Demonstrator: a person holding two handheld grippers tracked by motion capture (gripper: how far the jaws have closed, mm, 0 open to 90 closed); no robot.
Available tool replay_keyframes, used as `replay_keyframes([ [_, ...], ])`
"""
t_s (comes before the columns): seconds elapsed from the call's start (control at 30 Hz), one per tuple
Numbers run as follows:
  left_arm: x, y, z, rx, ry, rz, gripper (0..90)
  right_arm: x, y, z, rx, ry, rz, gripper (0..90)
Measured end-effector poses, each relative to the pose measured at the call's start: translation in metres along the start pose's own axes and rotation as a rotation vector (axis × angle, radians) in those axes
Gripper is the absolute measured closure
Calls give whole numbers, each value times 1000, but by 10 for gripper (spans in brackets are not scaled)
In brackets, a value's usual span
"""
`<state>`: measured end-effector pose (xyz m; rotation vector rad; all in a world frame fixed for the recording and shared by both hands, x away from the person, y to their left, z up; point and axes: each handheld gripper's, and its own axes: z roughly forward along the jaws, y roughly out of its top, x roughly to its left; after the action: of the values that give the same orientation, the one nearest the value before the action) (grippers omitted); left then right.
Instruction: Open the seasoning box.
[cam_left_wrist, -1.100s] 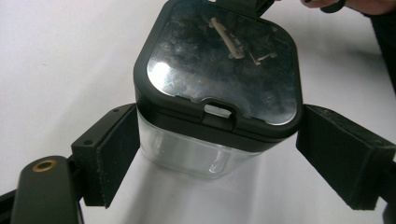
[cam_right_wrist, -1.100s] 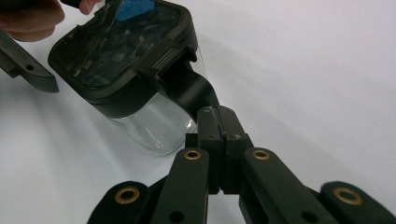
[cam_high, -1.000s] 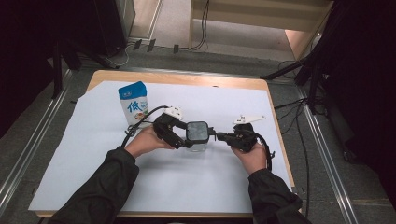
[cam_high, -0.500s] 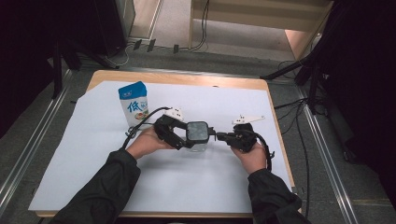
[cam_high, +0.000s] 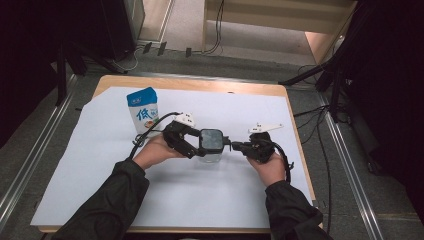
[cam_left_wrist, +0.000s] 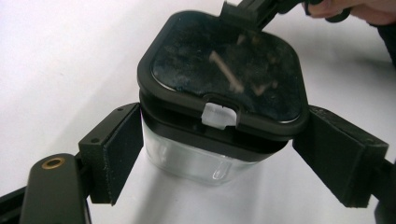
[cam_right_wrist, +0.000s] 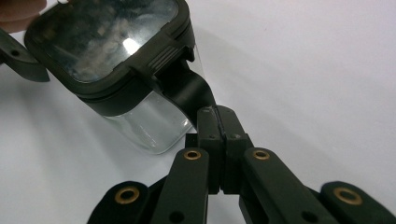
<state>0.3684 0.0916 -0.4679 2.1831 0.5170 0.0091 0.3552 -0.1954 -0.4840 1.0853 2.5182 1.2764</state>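
Change since earlier frame: nothing has shifted; both my hands, the container and the carton sit where they sat a second ago.
Left hand pose: my left hand (cam_high: 159, 150) comes in from the lower left, forearm angled up toward the table's middle, gripper pointing right at the container.
Right hand pose: my right hand (cam_high: 270, 165) comes in from the lower right, gripper pointing left, roughly level with the table.
Left gripper state: my left gripper (cam_left_wrist: 217, 161) has its jaws apart, one pad on each side of the clear container (cam_left_wrist: 187, 156). In the left gripper view a narrow gap shows between each pad and the wall, so I cannot tell whether they press on it.
Right gripper state: my right gripper (cam_right_wrist: 215, 114) has its jaws brought together, tips closed on the black tab (cam_right_wrist: 189, 91) that hangs from the lid's edge.
Container position: it stands on the white sheet (cam_high: 100, 165) near the table's middle, between my two grippers, tilted in the right gripper view.
Lid: the black lid (cam_left_wrist: 224, 65) sits on the container, with a small white latch (cam_left_wrist: 218, 115) at its near edge.
Surroundings: a blue and white carton (cam_high: 142, 111) stands upright behind my left hand, apart from the container.
Obstructions: my left gripper covers part of the container's left side in the high view.
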Motion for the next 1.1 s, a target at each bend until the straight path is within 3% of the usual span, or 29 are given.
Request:
replay_keyframes([
  [0.27,0,5,-11,-11,-9,5,222,1,1,0,-6,3,-7,900],
  [0.33,-1,6,-17,-23,-29,17,318,2,1,1,3,4,-7,900],
  [0.43,-2,7,-18,-17,-31,30,341,2,1,2,3,5,-9,900],
  [0.6,-6,9,-21,-12,-56,64,519,3,1,2,3,7,-4,900],
  [0.63,-6,10,-21,-15,-66,71,519,3,1,2,3,7,-4,900],
  [0.73,-7,11,-21,-11,-102,79,643,3,1,1,2,8,-3,900],
  [0.8,-8,11,-21,-15,-113,73,665,3,1,1,1,8,-2,900],
  [0.83,-7,12,-21,-9,-132,65,744,3,1,1,0,9,-2,900],
  [0.9,-7,13,-20,1,-160,45,780,3,1,1,-1,12,2,900],
  [1.1,-11,20,-21,3,-166,64,857,3,0,0,0,11,3,900],
])
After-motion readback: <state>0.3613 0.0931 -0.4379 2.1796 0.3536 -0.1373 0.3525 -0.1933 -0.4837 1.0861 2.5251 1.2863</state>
